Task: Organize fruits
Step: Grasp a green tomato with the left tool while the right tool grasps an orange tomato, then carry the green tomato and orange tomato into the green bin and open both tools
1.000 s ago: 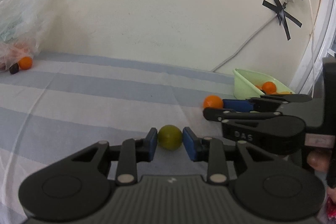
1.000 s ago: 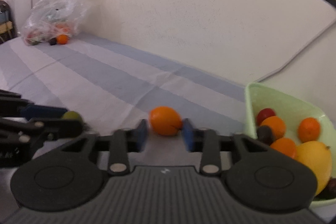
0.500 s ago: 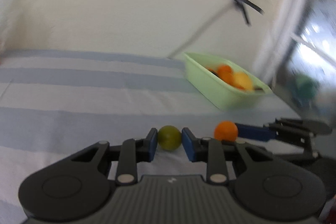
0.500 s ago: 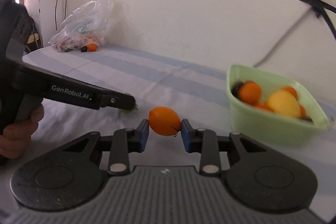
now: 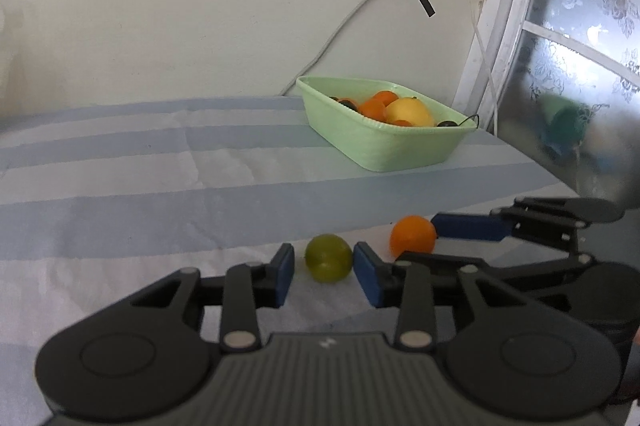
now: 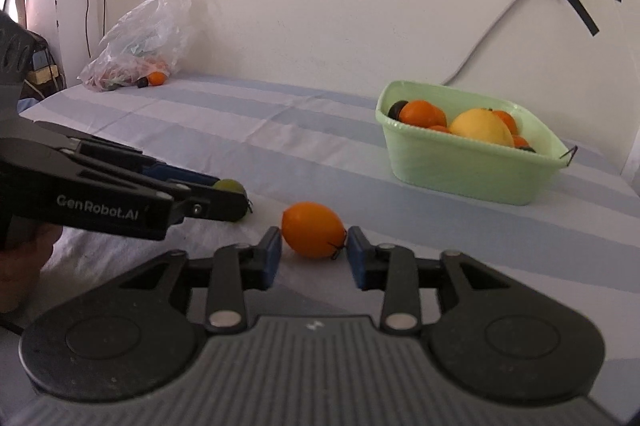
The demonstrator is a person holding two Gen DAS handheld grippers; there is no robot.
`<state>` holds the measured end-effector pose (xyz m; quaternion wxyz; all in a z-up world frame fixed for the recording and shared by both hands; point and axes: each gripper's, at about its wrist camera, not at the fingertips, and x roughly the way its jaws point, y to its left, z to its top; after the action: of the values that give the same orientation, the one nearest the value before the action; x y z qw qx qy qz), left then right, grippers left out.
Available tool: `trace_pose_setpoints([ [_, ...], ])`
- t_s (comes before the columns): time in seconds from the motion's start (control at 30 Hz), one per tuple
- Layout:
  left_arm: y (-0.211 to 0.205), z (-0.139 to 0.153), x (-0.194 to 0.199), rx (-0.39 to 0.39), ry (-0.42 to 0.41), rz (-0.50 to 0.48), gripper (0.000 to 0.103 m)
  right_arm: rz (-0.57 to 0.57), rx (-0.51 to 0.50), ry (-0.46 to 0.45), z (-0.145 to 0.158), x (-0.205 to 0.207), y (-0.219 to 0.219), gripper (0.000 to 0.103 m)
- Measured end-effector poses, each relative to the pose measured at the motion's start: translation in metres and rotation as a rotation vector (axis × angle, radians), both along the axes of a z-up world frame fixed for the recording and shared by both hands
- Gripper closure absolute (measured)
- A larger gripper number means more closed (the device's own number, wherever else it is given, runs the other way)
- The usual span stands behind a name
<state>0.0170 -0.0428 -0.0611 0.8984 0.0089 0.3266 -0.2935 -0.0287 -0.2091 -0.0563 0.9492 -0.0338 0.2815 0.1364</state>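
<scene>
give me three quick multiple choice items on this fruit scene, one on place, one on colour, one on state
1. Where is the plastic bag?
A. in the basin
B. against the far wall
C. between the fingers

2. What colour is the basin?
A. light green
B. red
C. black

3. How does the right gripper stand on the orange fruit?
A. clamped
B. fingers apart, just opened
C. far away

B: the bag sits against the wall.
A: the basin's walls are pale green.
B: gaps show beside the fruit, which lies on the cloth.
</scene>
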Motion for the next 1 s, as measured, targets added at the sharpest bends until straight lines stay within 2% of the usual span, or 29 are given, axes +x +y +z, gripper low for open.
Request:
trace_pose_setpoints([
  [0.2,-0.001,0.0,-0.003,0.001,0.001,0.004,0.077,0.025,0.005,0.014,-0.001,0.001,0.001,0.053],
  [0.27,-0.003,0.001,-0.003,0.015,-0.01,0.003,0.078,0.038,-0.002,0.021,-0.002,0.002,0.003,0.061],
  [0.33,-0.004,0.006,0.001,0.005,0.0,-0.008,0.078,0.045,0.0,0.01,-0.001,0.002,0.004,0.062],
  [0.4,-0.008,0.016,0.008,-0.015,-0.005,-0.018,0.078,0.036,0.003,-0.02,0.001,0.0,0.003,0.063],
  [0.53,-0.028,0.044,0.024,-0.028,-0.066,-0.052,0.077,-0.023,0.02,-0.118,0.017,0.002,-0.011,0.063],
  [0.67,-0.064,0.064,0.06,-0.036,-0.106,-0.058,0.077,-0.099,0.008,-0.199,0.034,0.021,-0.035,0.063],
  [0.87,-0.115,0.056,0.13,-0.059,0.018,-0.063,0.077,-0.222,0.059,-0.189,0.034,0.074,-0.085,0.063],
  [1.0,-0.137,0.038,0.15,-0.022,0.043,-0.06,0.074,-0.28,0.119,-0.145,0.022,0.103,-0.109,0.062],
])
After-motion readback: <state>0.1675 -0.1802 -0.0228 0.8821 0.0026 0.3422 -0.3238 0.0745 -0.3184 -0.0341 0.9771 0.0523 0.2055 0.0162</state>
